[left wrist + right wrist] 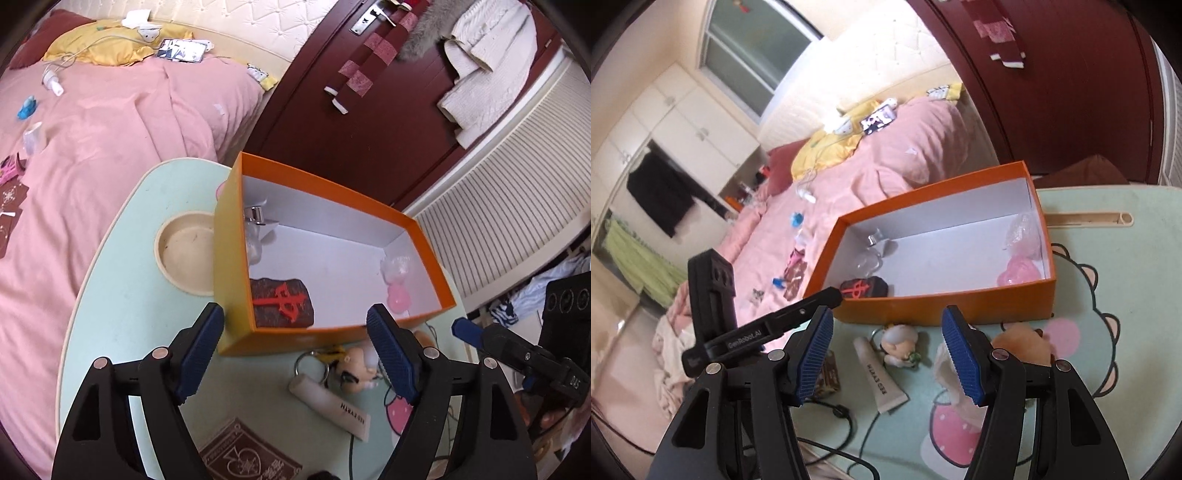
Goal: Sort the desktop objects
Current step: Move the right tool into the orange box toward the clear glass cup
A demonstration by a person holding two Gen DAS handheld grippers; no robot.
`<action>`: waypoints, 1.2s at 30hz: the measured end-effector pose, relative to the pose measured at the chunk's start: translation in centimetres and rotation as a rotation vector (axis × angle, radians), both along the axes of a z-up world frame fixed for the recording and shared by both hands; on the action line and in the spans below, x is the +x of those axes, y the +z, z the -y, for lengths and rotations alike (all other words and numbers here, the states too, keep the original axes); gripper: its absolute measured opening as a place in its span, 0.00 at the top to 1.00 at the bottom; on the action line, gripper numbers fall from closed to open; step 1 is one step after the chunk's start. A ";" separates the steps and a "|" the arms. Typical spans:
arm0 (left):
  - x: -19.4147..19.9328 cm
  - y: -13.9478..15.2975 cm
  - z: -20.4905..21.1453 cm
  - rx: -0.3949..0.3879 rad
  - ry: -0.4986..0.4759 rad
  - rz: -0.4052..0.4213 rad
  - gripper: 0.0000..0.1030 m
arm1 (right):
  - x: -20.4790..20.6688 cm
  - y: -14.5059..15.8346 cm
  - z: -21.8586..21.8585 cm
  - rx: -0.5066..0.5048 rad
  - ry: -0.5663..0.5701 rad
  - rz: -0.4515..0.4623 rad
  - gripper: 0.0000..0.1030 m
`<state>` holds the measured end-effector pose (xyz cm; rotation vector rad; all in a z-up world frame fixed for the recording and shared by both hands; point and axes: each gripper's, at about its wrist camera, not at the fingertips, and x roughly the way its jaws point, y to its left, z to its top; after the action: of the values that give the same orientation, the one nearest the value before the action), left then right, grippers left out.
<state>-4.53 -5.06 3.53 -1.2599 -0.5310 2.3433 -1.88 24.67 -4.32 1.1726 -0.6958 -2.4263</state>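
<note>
Both the left gripper (295,354) and right gripper (886,354) gape empty before the white-lined orange box (236,266).

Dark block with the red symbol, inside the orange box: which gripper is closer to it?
Left. The left gripper opens right at the box corner holding the dark block; the right gripper hangs back, over the table in front of the orange box.
</note>
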 end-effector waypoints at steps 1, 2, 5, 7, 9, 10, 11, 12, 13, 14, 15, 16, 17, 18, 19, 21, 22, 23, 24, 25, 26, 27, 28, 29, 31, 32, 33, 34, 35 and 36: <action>-0.2 -0.1 0.1 0.007 0.003 0.004 0.22 | -0.2 0.0 0.0 -0.005 -0.006 0.007 0.40; -0.5 -0.3 0.2 0.009 0.005 0.011 0.22 | -0.3 0.0 0.1 -0.005 -0.009 0.010 0.40; -1.2 -0.5 0.1 -0.013 0.010 0.010 0.22 | -0.8 0.3 0.2 -0.010 -0.017 0.013 0.40; -1.6 -0.6 0.0 -0.039 0.013 0.003 0.22 | -1.3 0.6 0.3 -0.015 -0.021 0.009 0.40; -1.9 -0.6 0.0 -0.059 0.015 -0.008 0.22 | -1.9 1.1 0.4 -0.004 -0.020 0.002 0.40; -2.1 -0.6 0.0 -0.067 0.017 -0.014 0.22 | -2.2 1.3 0.6 0.001 -0.007 -0.001 0.40; -2.2 -0.6 0.0 -0.074 0.020 -0.019 0.22 | -2.6 1.5 0.8 0.001 0.018 0.004 0.40; -2.3 -0.6 0.0 -0.080 0.023 -0.024 0.22 | -3.1 1.6 1.0 0.000 0.044 0.013 0.40; -2.4 -0.5 0.1 -0.084 0.026 -0.029 0.22 | -3.4 1.6 1.1 0.000 0.051 0.021 0.40; -2.6 -0.5 0.1 -0.089 0.030 -0.035 0.22 | -3.8 1.6 1.2 0.001 0.057 0.028 0.40; -2.7 -0.5 0.1 -0.094 0.036 -0.039 0.22 | -4.0 1.6 1.3 0.005 0.062 0.034 0.40; -2.9 -0.5 0.1 -0.101 0.041 -0.042 0.22 | -4.2 1.7 1.5 0.014 0.065 0.037 0.40; -3.1 -0.5 0.1 -0.108 0.045 -0.042 0.22 | -4.4 1.7 1.7 0.027 0.067 0.040 0.40; -3.4 -0.5 0.1 -0.110 0.046 -0.040 0.22 | -4.6 1.7 1.9 0.045 0.070 0.045 0.40; -3.7 -0.6 0.2 -0.110 0.050 -0.038 0.22 | -4.8 1.7 2.1 0.063 0.073 0.051 0.40; -4.1 -0.6 0.2 -0.108 0.053 -0.030 0.22 | -5.1 1.5 2.5 0.095 0.084 0.071 0.40; -4.2 -0.6 0.2 -0.104 0.052 -0.029 0.22 | -5.1 1.4 2.7 0.103 0.093 0.079 0.40; -4.3 -0.5 0.3 -0.101 0.053 -0.029 0.22 | -5.1 1.3 2.7 0.104 0.098 0.080 0.40; -4.2 -0.3 0.4 -0.092 0.055 -0.031 0.22 | -5.0 1.2 2.8 0.105 0.102 0.081 0.40; -4.0 0.0 0.8 -0.070 0.058 -0.035 0.22 | -5.0 1.1 2.7 0.104 0.105 0.080 0.40; -3.7 0.2 1.4 -0.039 0.061 -0.037 0.22 | -4.9 1.2 2.6 0.103 0.105 0.079 0.40; -3.4 0.4 1.9 -0.011 0.066 -0.036 0.22 | -5.0 1.3 2.5 0.102 0.107 0.079 0.40; -3.1 0.5 2.6 0.013 0.074 -0.028 0.22 | -5.1 1.5 2.4 0.102 0.110 0.078 0.40; -2.8 0.5 3.2 0.031 0.084 -0.017 0.22 | -5.3 1.7 2.2 0.102 0.112 0.077 0.40; -1.9 0.4 4.3 0.039 0.107 0.008 0.22 | -5.9 1.9 2.0 0.093 0.116 0.088 0.40; -1.4 0.3 4.9 0.034 0.119 0.018 0.22 | -6.3 2.0 1.9 0.086 0.118 0.097 0.39; -0.8 0.2 5.3 0.024 0.128 0.024 0.22 | -6.8 2.0 1.8 0.079 0.122 0.109 0.39; -0.3 0.1 5.6 0.008 0.138 0.028 0.22 | -7.4 1.9 2.0 0.077 0.129 0.129 0.36; 0.3 0.1 5.8 -0.003 0.145 0.030 0.22 | -8.1 1.6 2.3 0.083 0.140 0.154 0.36; 0.8 0.1 6.0 -0.005 0.146 0.027 0.21 | -8.8 1.4 2.6 0.089 0.152 0.179 0.36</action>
<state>-3.70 -11.02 3.59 -1.2962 -0.6459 2.4512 -10.69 22.08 -2.92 1.4363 -0.5323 -2.2670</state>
